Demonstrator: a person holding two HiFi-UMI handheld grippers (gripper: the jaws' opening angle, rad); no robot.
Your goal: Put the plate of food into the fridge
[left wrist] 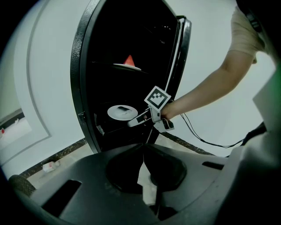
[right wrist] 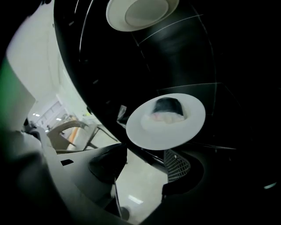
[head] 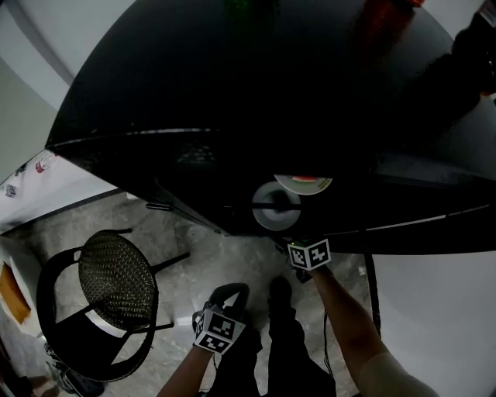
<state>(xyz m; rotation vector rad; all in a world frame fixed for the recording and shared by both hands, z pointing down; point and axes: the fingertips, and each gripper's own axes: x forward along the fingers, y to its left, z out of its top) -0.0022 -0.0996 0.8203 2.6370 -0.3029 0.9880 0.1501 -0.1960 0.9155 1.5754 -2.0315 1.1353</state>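
The black fridge (left wrist: 83,88) stands open. A white plate (left wrist: 122,112) with a dark and white piece of food rests on its lower shelf; it shows from above as plate (head: 273,206) and close up as plate (right wrist: 166,121). My right gripper (left wrist: 137,120) reaches into the fridge at the plate's near rim. In its own view the right gripper (right wrist: 145,152) has its jaws standing wide apart, open, with the rim just past the tips. My left gripper (left wrist: 142,160) is shut and empty, held back from the fridge, low over the floor as left gripper (head: 230,295).
On the upper shelf is a second plate (left wrist: 127,66) with a red wedge; its underside (right wrist: 141,12) hangs above my right gripper. The fridge door (left wrist: 178,61) stands open at the right. A black mesh chair (head: 108,298) is at the left. A cable (left wrist: 210,143) lies on the floor.
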